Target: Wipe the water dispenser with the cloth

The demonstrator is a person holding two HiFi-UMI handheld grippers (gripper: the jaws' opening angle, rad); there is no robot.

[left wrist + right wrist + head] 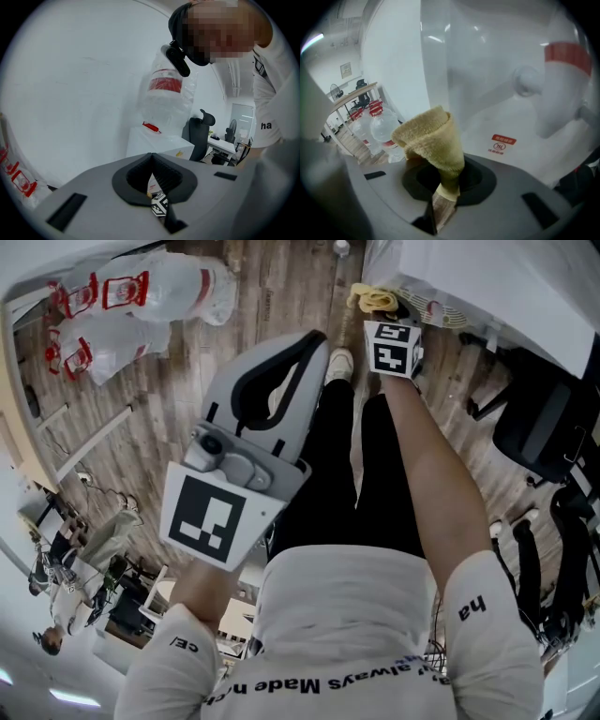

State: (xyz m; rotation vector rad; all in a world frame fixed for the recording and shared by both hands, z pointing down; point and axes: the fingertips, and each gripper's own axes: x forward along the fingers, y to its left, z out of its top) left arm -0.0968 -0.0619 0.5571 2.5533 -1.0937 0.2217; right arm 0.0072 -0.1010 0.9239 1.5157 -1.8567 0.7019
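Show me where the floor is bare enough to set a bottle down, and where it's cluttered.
Bare wood floor lies between the bagged water bottles and the person's shoe. Cluttered: the right side, where the office chair crowds the strip beside the water dispenser.

The yellow, fuzzy cloth (433,140), folded into a bunched cone, stands upright, pinched between the jaws of the right gripper (442,199), close to the white water dispenser (480,124), whose body bears a small red logo
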